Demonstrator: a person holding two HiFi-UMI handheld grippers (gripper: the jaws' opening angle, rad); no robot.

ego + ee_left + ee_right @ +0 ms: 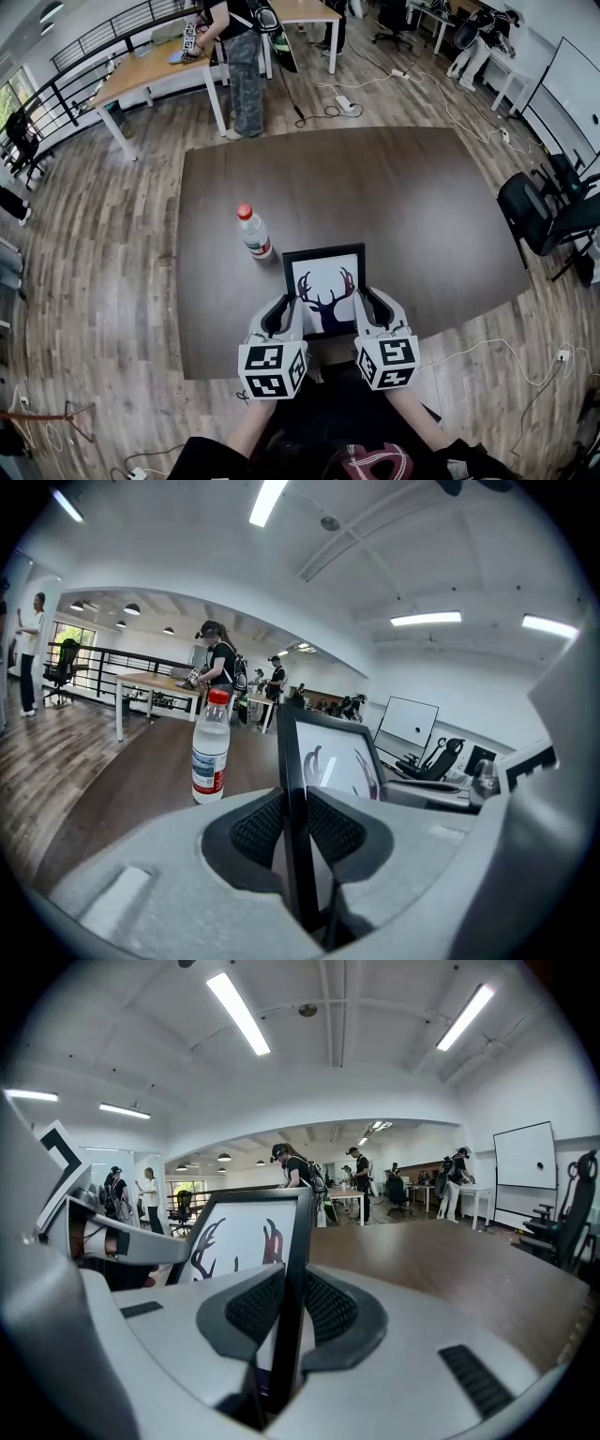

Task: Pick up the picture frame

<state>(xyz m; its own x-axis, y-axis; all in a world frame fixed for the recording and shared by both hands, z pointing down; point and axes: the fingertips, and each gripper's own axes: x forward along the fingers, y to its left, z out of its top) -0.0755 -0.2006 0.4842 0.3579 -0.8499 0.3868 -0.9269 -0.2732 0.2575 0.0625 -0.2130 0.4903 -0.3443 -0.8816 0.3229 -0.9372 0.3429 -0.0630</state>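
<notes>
Nearest the camera, the left gripper (284, 309) and right gripper (371, 305) each clamp one side rail of the picture frame (325, 281) — ribbed pads pressed onto its thin black edge. The frame, showing a stag's head, tilts up over the table's (422, 187) near edge. Just beyond its left corner stands a water bottle (254, 232). One hand rising faster could twist the frame from the pads — or swing it into the bottle.

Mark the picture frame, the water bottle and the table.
picture frame (325, 292), head view, on the deer print.
water bottle (254, 232), head view, on its clear body.
table (375, 187), head view, on the bare top beyond the frame.
</notes>
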